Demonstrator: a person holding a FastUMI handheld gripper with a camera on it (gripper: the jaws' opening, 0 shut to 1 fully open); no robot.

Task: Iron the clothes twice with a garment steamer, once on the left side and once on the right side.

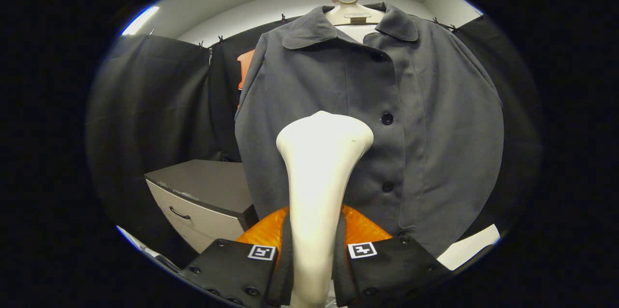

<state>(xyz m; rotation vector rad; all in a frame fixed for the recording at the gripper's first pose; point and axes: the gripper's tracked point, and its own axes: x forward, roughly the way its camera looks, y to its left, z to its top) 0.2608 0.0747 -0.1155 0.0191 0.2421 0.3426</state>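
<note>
Gripper view puts everything you need dead ahead, so read it from the left: beyond the fingers on that side sits a low grey cabinet with a pale drawer front and dark handle (pixel 203 201), well apart from your work. Next comes your hand-held gripper (pixel 312 262), its two fingers pressed against either side of the slim neck of the cream plastic garment steamer (pixel 321 177), so you have it clamped and held. The steamer's long axis runs straight away from you along the fingers, widening into a flared head that points at the cloth. Just beyond that head hangs the dark grey buttoned shirt with a flat collar (pixel 425 143), on a pale hanger (pixel 349 10), its length hanging straight down. The head lies over the panel left of the button line, which looks like the side to steam first; whether it touches the fabric you cannot tell. The panel right of the buttons waits further along.
</note>
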